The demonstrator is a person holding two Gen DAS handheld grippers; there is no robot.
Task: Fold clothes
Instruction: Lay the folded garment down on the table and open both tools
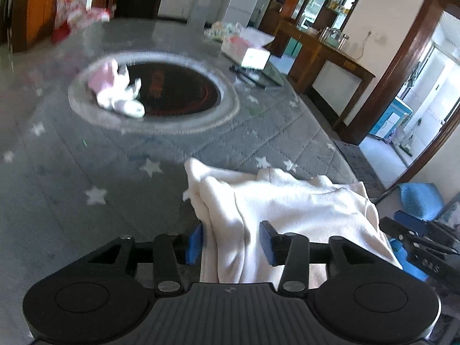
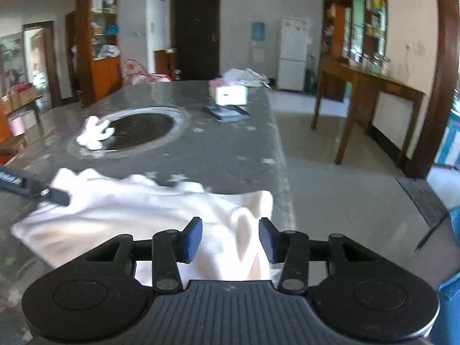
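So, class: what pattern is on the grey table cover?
White stars on quilted grey table cover, clearest in the left wrist view.

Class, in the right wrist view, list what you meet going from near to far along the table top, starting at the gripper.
right gripper → white garment → white plush toy on the round inset's rim → dark flat items → white box
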